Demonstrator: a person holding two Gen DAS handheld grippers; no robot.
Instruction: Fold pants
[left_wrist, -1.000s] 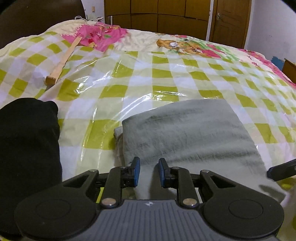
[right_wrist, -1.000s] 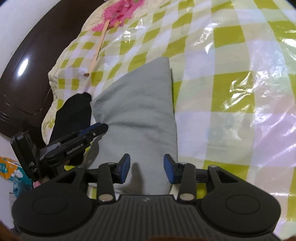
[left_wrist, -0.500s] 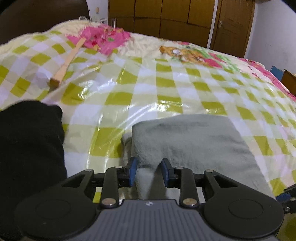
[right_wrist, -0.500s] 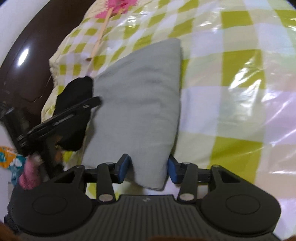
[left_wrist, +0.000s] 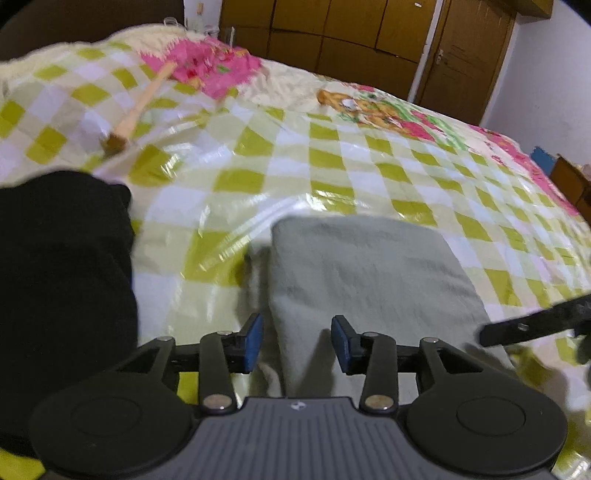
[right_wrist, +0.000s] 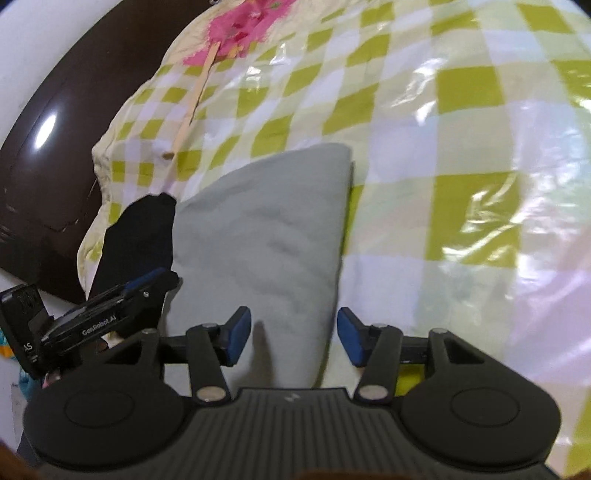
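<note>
1. A black folded garment (left_wrist: 62, 266) lies at the left near edge of the bed (left_wrist: 332, 162), which is covered by a glossy yellow-green and white checked sheet; a light wooden stick with a dark end (left_wrist: 136, 110) rests beyond it, towards the far left corner by a pink patterned cloth (left_wrist: 207, 70).
2. The grey soft-fabric pants (left_wrist: 362, 266), folded into a compact rectangle, lie flat on the bed near its near edge, just beside the black garment.
3. The left tongs (left_wrist: 297, 341) hang over the near left corner of the folded pants. Their blue-padded jaws are opening; cloth lies between them, but the pads do not press on it.
4. The right tongs (right_wrist: 293, 336) sit at the near right corner of the pants. Their jaws are also opening, straddling the fabric edge without pinching it.
5. In the right wrist view the left tongs appear at the left, beside the black garment.
</note>
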